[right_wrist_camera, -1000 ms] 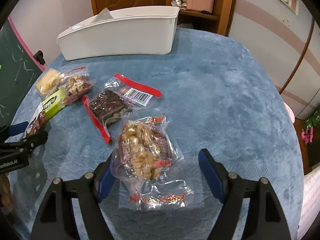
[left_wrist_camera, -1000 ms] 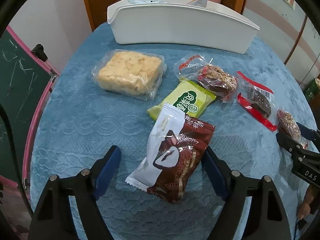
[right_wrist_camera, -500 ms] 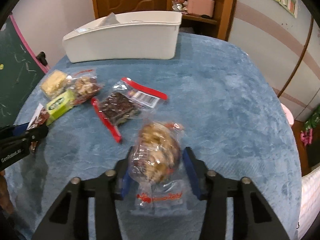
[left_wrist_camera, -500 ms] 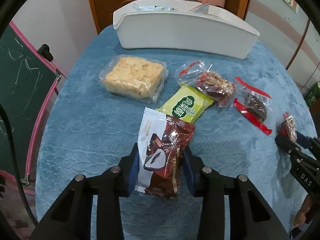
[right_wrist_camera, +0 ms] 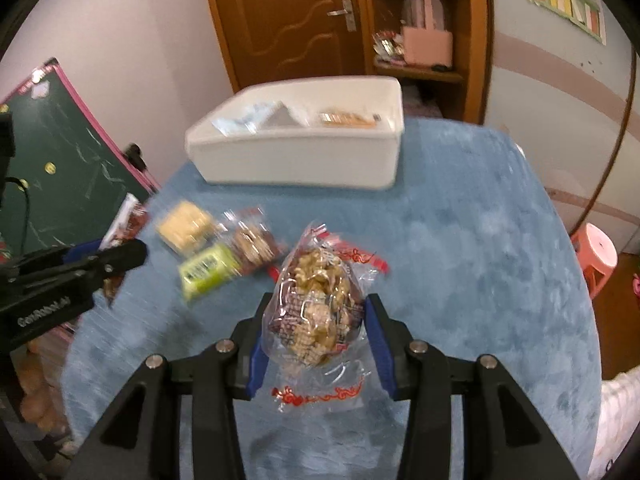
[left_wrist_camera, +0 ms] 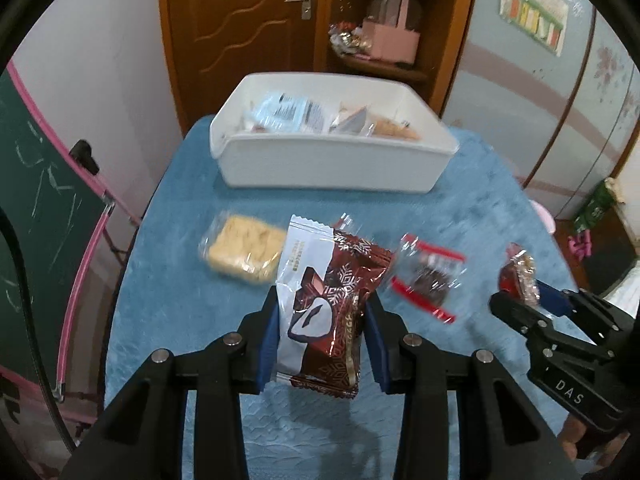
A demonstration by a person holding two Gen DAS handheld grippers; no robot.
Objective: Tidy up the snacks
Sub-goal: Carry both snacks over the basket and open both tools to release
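My left gripper is shut on a brown and white snack packet, held above the blue table. My right gripper is shut on a clear bag of walnut snack, also lifted off the cloth. The white bin stands at the table's far edge with several packets inside; it shows in the right wrist view too, white bin. On the cloth lie a pale rice cake pack, a dark bar in a red-edged bag, a green packet and a nut bar bag.
A green chalkboard with a pink frame stands left of the table. Behind the bin are a wooden door and a shelf with a pink bag. A pink stool sits to the right of the table.
Both grippers closed on their packets and lifted them off the table. The views now sit higher and show the inside of the bin.
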